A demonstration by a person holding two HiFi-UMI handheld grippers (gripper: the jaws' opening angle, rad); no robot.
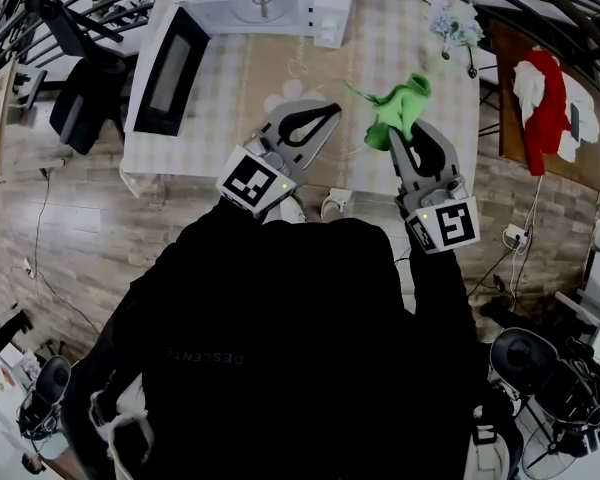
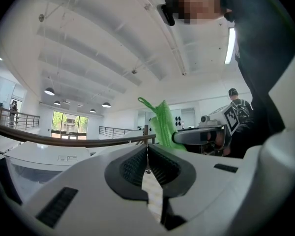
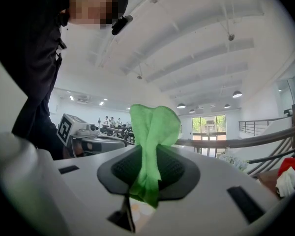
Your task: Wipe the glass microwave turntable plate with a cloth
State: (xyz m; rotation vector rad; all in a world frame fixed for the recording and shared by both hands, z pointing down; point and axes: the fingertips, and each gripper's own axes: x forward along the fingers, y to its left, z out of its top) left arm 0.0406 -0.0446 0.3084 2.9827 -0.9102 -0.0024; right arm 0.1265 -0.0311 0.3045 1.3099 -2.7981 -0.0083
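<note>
Cloth (image 3: 154, 127), green: was pinched between jaws of right gripper (image 1: 404, 138), bunched beyond the tips. Left gripper (image 2: 147, 155): jaws met, nothing between. Microwave (image 1: 270, 8) stood far left, door open.

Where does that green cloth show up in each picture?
Head view: green cloth upper right, over the table.
Left gripper view: green cloth centre, beyond the jaws.
Right gripper view: green cloth centre, between the jaws.
Shared landmark: right gripper, holding it.
</note>
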